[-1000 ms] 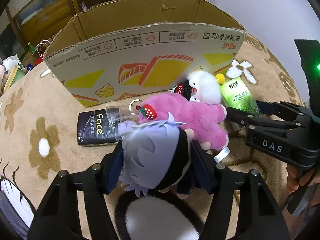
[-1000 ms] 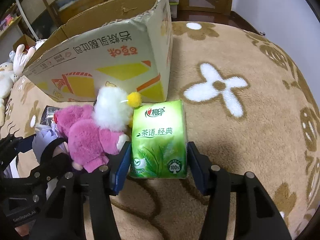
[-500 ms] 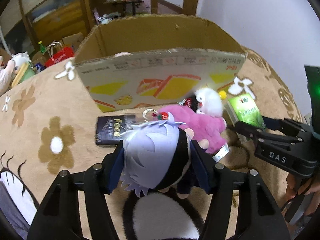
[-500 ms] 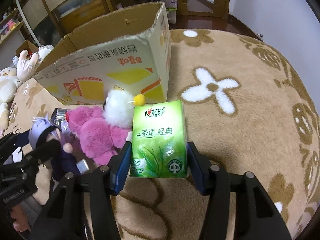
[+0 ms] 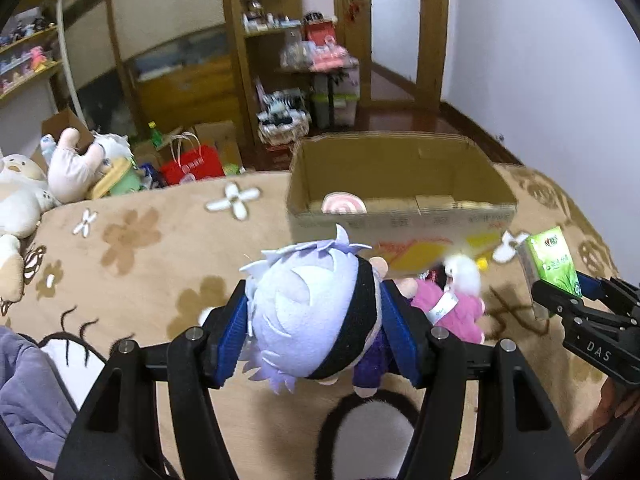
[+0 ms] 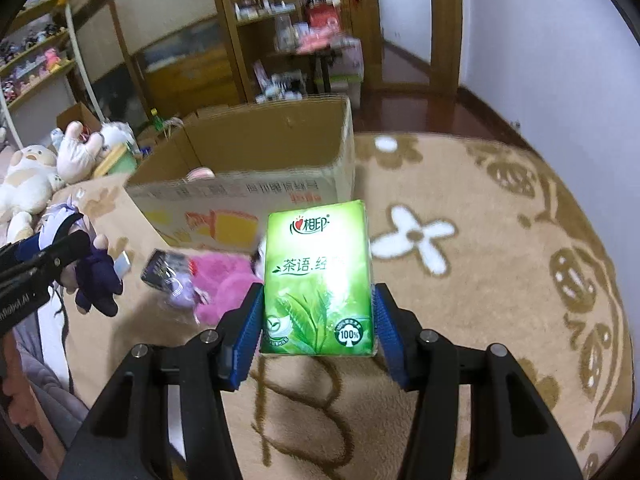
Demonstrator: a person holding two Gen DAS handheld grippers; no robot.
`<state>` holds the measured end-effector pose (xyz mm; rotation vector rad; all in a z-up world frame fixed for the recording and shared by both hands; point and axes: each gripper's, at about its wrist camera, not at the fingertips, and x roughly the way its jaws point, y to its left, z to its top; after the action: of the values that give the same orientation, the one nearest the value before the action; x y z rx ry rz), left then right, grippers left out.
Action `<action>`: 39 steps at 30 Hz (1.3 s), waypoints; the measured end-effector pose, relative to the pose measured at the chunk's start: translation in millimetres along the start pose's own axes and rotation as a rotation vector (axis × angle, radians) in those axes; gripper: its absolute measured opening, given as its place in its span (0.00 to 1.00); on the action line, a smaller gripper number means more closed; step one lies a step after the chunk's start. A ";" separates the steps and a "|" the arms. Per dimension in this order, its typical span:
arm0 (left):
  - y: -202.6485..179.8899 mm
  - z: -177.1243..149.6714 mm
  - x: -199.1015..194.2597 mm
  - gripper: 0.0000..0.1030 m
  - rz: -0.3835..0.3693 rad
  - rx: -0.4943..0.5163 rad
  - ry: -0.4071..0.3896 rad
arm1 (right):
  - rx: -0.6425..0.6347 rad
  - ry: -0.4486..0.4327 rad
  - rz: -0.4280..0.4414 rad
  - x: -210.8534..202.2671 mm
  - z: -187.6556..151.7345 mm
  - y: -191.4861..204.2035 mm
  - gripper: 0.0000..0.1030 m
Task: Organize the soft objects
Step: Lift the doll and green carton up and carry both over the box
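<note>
Left hand-held gripper [image 5: 316, 332] pinching fuzzy round-headed doll [image 5: 308, 316].

Black claws [image 5: 314, 320], blue pads [image 6: 249, 330]

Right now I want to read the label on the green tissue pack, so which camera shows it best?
The right wrist view: the green tissue pack faces the lens, held between the right gripper fingers, print legible. The left wrist view shows it small at the right edge, turned mostly edge-on.
</note>
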<state>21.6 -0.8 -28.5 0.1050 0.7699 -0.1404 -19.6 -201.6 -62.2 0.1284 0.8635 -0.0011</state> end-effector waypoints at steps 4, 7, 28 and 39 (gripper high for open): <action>7.7 8.2 -22.5 0.60 0.009 -0.003 -0.092 | -0.022 -0.126 0.006 -25.3 8.3 10.1 0.55; 9.6 13.1 -35.4 0.60 0.018 0.003 -0.164 | -0.027 -0.196 0.022 -40.6 14.2 16.6 0.55; 9.5 86.7 -70.0 0.60 0.096 0.085 -0.480 | -0.068 -0.507 0.009 -86.5 77.9 36.4 0.55; 17.1 120.1 -34.0 0.61 0.033 0.057 -0.453 | -0.068 -0.526 0.030 -61.7 106.3 40.8 0.55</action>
<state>82.6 1.5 81.7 0.1342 0.3123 -0.1477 23.0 -176.3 57.5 0.0719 0.3362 0.0221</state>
